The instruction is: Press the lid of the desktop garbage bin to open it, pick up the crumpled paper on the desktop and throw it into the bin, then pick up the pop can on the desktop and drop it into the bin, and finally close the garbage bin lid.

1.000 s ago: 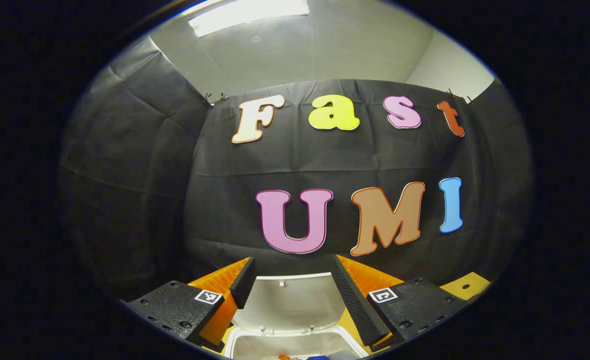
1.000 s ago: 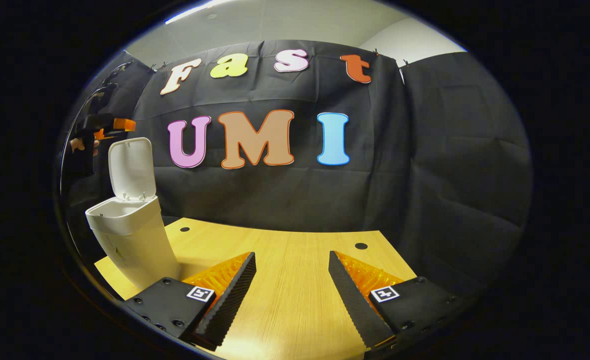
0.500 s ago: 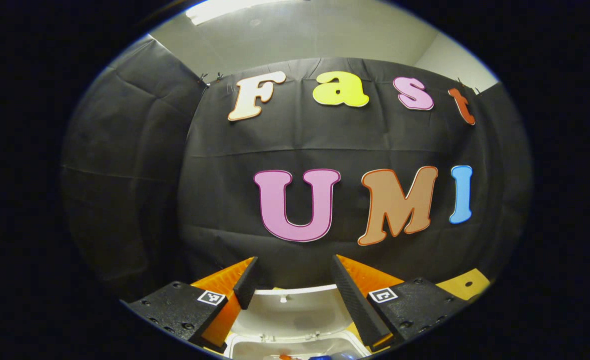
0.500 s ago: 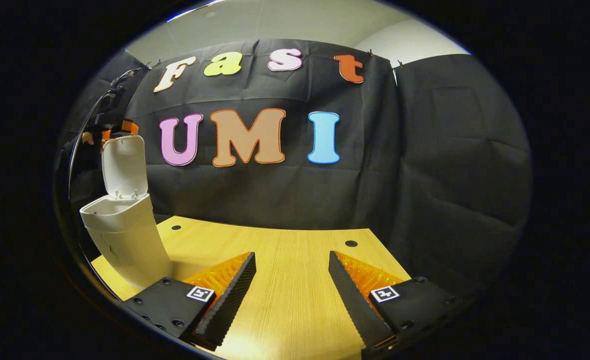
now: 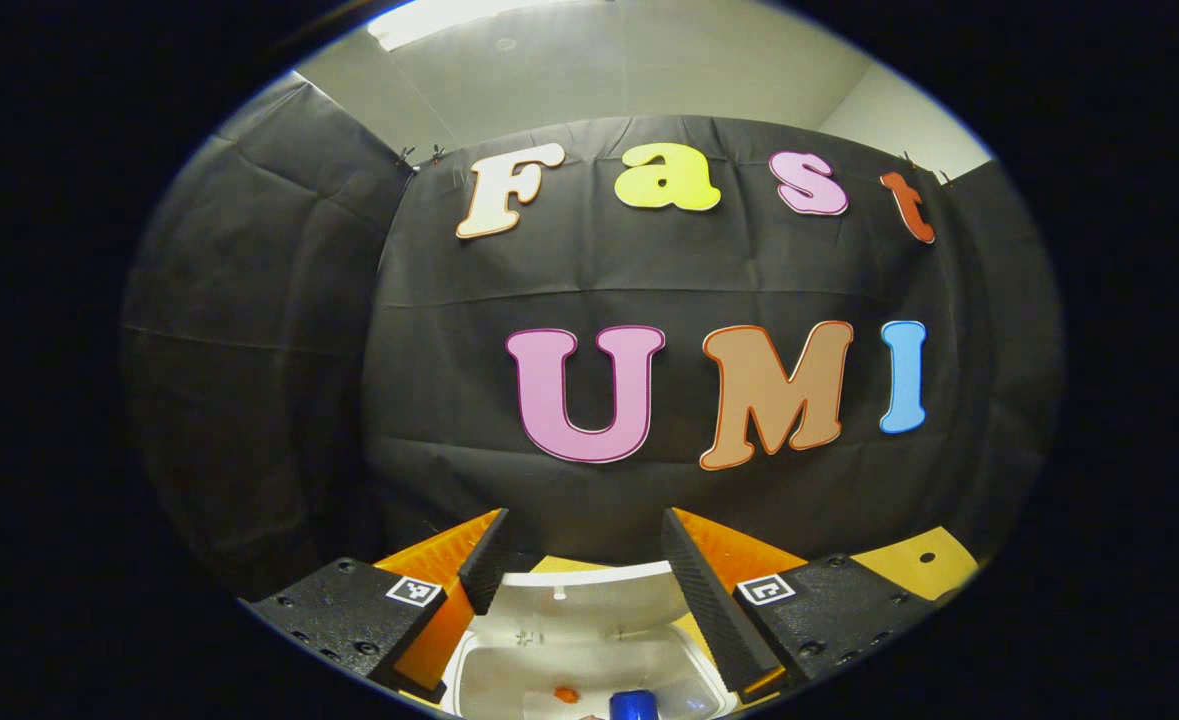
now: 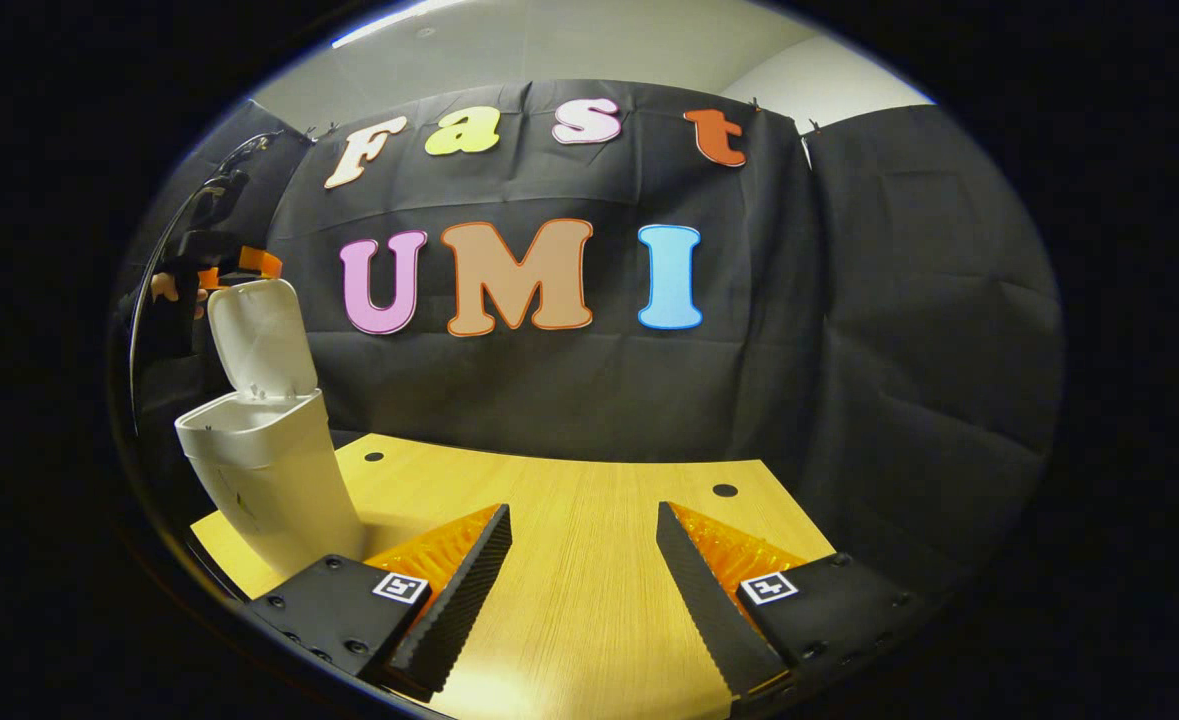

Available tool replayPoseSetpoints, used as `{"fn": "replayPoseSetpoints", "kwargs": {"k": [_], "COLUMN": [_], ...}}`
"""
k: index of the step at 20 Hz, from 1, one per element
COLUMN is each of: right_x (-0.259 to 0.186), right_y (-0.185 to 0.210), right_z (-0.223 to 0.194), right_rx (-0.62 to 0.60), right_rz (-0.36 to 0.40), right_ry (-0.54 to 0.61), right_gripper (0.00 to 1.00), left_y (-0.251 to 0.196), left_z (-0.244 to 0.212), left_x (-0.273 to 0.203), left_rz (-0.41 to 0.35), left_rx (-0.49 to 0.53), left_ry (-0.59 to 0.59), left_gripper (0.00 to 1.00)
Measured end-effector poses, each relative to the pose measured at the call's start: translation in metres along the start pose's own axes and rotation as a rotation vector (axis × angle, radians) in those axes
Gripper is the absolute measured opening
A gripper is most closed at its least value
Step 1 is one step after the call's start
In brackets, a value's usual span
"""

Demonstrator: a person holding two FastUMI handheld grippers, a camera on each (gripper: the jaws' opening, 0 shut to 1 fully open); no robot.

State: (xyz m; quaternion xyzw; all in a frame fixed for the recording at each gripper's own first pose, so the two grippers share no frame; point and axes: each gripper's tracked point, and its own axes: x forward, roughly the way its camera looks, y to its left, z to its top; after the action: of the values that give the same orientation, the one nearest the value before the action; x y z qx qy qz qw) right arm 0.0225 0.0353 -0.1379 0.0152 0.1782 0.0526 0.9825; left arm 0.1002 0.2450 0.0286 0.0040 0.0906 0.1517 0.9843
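Standing open on the desk (image 6: 569, 520), the garbage bin (image 6: 269, 480) has its lid (image 5: 589, 600) raised between and just below the left gripper (image 5: 579, 560) and its wide, empty jaws; a blue pop can (image 5: 632, 705) lies inside. The right gripper (image 6: 584, 560) hangs well to the bin's right, jaws wide and empty above bare desk.

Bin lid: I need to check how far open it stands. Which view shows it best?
The right gripper view: the lid shows side-on, raised above the bin. The left gripper view sees only its underside, between that gripper's fingers.
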Motion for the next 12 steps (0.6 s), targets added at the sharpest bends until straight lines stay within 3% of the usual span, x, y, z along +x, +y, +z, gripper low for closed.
{"fn": "replayPoseSetpoints", "kwargs": {"k": [12], "right_x": [0.000], "right_y": [-0.003], "right_z": [0.002], "right_rx": [-0.009], "right_rz": [0.057], "right_ry": [-0.001], "right_gripper": [0.98], "left_y": [-0.013], "left_z": [-0.047], "left_x": [-0.060], "left_rz": [0.011], "left_rx": [-0.020], "left_ry": [0.103], "left_gripper": [0.92]}}
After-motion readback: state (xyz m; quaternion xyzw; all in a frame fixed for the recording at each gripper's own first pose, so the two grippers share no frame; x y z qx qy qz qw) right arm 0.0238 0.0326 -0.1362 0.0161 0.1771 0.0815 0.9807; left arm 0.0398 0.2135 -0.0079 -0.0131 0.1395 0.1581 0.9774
